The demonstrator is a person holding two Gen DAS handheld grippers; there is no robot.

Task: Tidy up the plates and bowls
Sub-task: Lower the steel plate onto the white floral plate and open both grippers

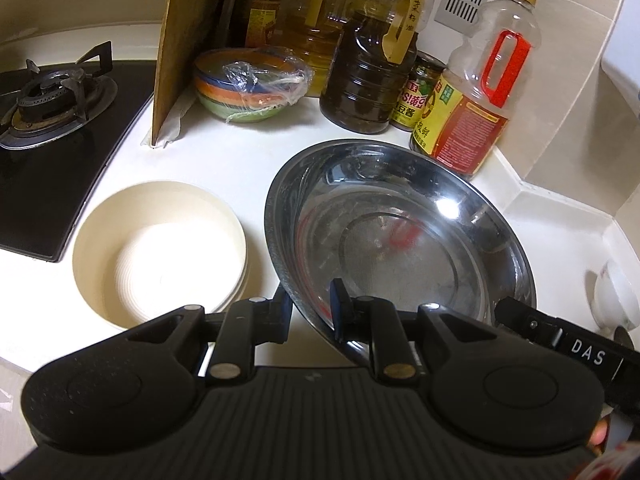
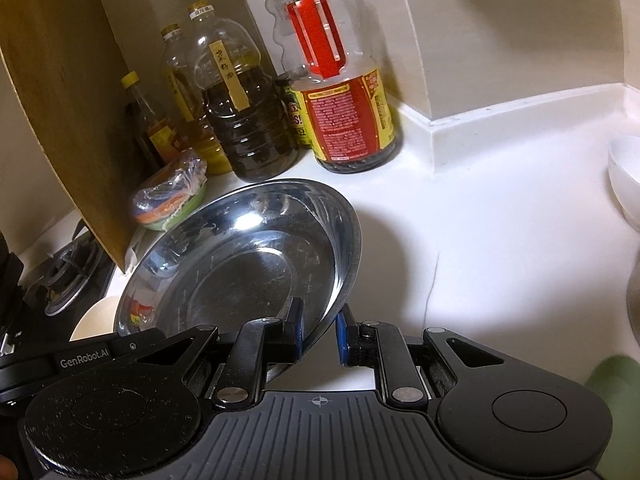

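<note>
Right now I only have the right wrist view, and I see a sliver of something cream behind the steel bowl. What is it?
Observer: A cream bowl, open side up, on the counter to the left of the steel bowl, with a strip of counter showing between them.
Operator: Is it just one bowl?
Observer: A second rim shows just under its right edge, so it looks nested in another.
Operator: And where are my left gripper's fingers?
Observer: The left gripper straddles the steel bowl's near-left rim, one finger inside the bowl and the other outside.
</note>
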